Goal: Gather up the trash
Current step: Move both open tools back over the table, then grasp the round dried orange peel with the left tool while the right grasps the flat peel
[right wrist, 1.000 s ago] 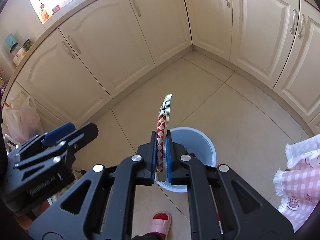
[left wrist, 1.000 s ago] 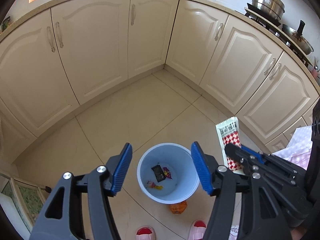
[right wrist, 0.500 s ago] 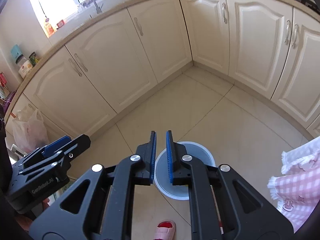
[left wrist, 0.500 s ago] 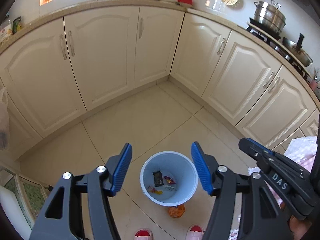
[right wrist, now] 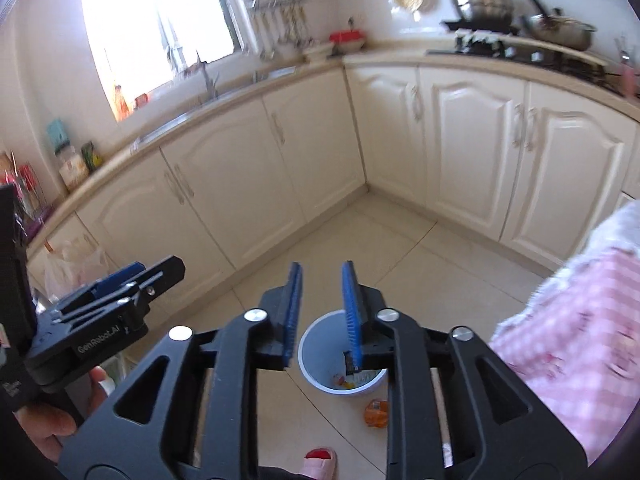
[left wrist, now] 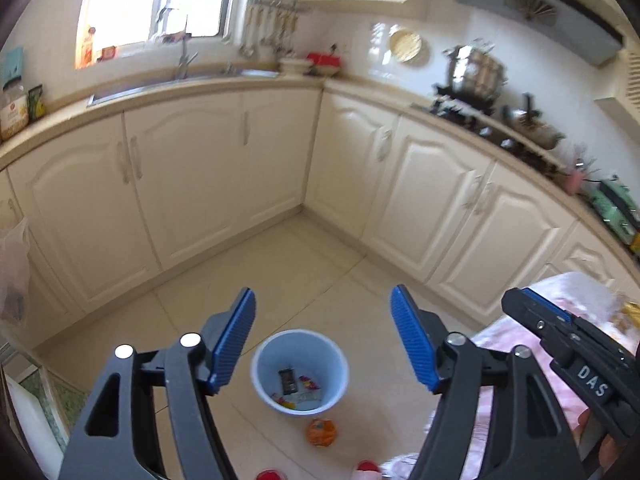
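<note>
Cream kitchen cabinets wrap around a tiled floor (left wrist: 280,272), and the light-blue bin (left wrist: 300,372) sits out in the open middle of it, well clear of the cabinet bases. A second ago the right hand-held gripper (right wrist: 320,312) was pinching a red-and-white checked packet just above the bin. That packet is gone from between the pads now, and there's a pale wrapper (left wrist: 308,396) lying at the bottom with the dark packet (left wrist: 287,381) and a few other bits, so I'd say the drop worked. Its jaws have just been opening and stand a little apart with nothing between them.

The left hand-held gripper (left wrist: 322,340) is spread wide and empty too, and its jaws have just widened a bit more.

Compared with the earlier shots, both cameras have tipped up and pulled back: the bin looks smaller, and the window, sink and stove pots have come into view.

One orange wrapper (left wrist: 321,432) lies on the floor just beside the bin, near side, so the job's not finished. Probably that's next.
</note>
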`<state>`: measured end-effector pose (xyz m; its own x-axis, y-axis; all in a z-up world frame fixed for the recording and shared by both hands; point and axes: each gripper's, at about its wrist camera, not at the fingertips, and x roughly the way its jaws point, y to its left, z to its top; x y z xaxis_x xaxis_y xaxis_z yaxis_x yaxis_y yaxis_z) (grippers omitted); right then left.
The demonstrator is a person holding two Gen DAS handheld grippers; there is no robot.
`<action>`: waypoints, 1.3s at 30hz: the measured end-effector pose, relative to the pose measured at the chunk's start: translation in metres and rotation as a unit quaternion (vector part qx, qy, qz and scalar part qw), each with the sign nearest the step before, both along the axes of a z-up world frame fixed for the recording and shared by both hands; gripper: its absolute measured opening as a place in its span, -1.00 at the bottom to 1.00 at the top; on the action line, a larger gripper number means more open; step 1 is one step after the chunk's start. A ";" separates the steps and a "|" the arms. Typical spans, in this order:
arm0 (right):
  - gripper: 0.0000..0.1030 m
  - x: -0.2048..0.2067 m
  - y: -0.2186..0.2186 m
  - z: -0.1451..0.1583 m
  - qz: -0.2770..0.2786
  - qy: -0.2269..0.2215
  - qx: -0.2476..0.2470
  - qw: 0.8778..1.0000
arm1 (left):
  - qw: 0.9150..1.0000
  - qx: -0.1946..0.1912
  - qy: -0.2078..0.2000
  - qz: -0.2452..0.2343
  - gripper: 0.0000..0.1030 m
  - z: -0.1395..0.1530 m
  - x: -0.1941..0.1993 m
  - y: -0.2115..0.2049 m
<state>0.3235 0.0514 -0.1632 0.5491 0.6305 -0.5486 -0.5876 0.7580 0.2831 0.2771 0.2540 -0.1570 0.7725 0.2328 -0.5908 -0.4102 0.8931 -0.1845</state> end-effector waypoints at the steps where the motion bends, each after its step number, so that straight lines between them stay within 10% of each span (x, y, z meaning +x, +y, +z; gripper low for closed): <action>1: -0.25 -0.005 -0.016 0.007 -0.010 -0.003 0.010 1.000 | 1.000 0.000 -0.008 -0.013 0.39 0.007 -0.004 -0.012; 9: 0.03 -0.051 -0.165 0.044 -0.136 -0.052 0.025 0.989 | 0.989 0.000 -0.033 -0.141 0.47 0.041 -0.010 -0.138; 21: 0.14 -0.089 -0.373 -0.008 -0.323 -0.007 -0.013 0.946 | 0.935 -0.005 0.060 -0.348 0.47 -0.010 0.022 -0.334; 36: 0.14 -0.058 -0.372 -0.045 -0.289 0.031 -0.022 0.957 | 0.924 0.039 0.126 -0.360 0.46 -0.060 0.093 -0.380; 39: 0.14 -0.052 -0.366 -0.049 -0.283 0.039 -0.029 0.958 | 0.921 0.036 0.134 -0.364 0.03 -0.067 0.103 -0.380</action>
<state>0.2719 -0.3149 -0.2121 0.7503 0.2115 -0.6264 -0.0574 0.9647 0.2569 0.3799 -0.1265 -0.2242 0.5686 -0.2436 -0.7857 0.2804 0.9553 -0.0933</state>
